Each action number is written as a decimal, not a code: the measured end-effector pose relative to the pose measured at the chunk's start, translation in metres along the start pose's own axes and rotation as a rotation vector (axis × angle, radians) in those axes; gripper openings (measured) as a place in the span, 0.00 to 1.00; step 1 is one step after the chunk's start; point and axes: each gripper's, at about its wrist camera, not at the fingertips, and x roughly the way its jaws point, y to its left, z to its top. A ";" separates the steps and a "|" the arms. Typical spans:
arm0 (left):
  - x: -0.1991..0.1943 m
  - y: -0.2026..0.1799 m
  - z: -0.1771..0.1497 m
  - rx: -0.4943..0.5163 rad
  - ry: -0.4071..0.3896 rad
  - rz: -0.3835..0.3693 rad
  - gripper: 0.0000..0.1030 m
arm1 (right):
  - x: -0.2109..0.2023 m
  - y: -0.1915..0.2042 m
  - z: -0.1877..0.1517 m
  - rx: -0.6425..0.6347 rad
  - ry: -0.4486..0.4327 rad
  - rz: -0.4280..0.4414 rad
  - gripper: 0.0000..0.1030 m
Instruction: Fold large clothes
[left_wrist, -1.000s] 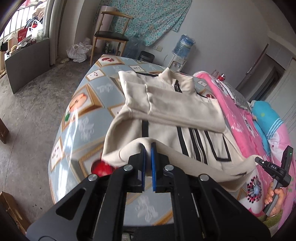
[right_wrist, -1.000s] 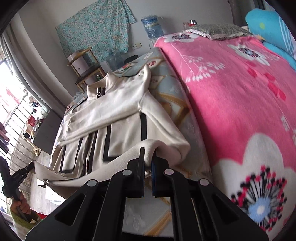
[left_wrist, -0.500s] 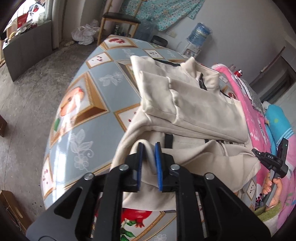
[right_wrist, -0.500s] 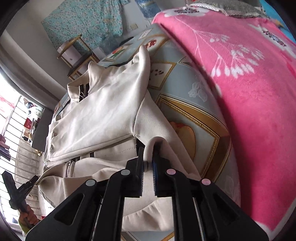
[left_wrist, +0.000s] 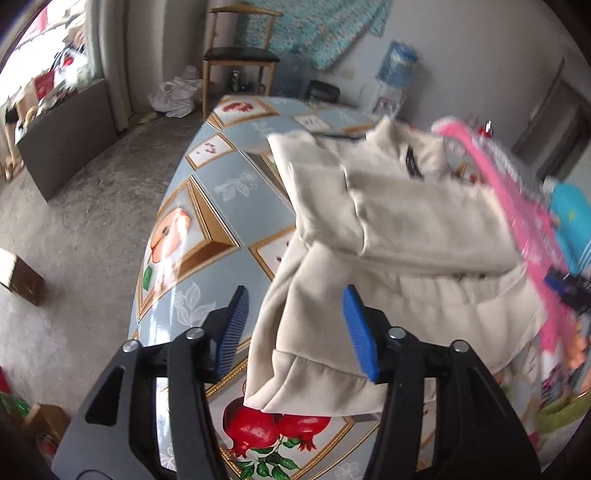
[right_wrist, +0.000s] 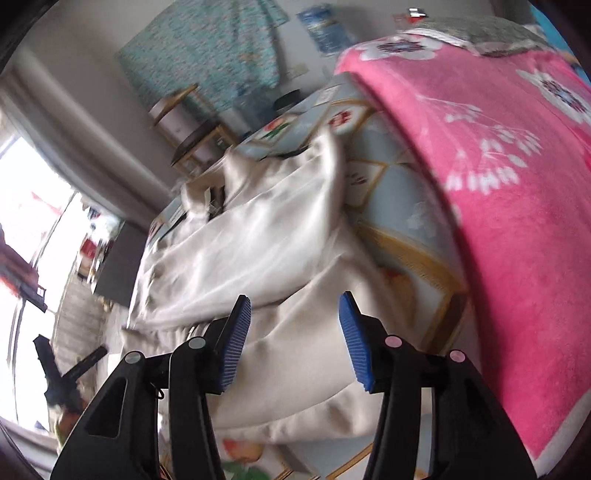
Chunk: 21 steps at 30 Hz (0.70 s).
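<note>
Now released: the left gripper (left_wrist: 295, 328), clamped on the cream jacket's (left_wrist: 388, 221) hem half a second ago, gapes wide, empty; the right gripper (right_wrist: 295, 332) likewise. Folded jacket lies at twelve o'clock on the patterned tablecloth (left_wrist: 218, 206).

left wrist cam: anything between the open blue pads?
Yes. The cream jacket's folded hem edge lies between the left gripper's open fingers, unclamped, over the patterned tablecloth. Left wrist view shows it.

Left gripper (left_wrist: 295, 328) fills the lower centre of its frame, blue pads spread wide, gripping nothing. Right gripper (right_wrist: 293, 332) likewise sits low and centre, jaws parted.
</note>
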 end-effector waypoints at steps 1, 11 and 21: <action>0.009 -0.008 -0.003 0.045 0.029 0.050 0.53 | 0.000 0.009 -0.005 -0.028 0.018 0.006 0.48; 0.036 -0.014 -0.008 0.092 -0.002 0.121 0.18 | 0.050 0.110 -0.064 -0.330 0.223 0.032 0.52; 0.003 0.001 -0.016 0.002 -0.091 0.070 0.03 | 0.081 0.125 -0.079 -0.434 0.221 -0.094 0.06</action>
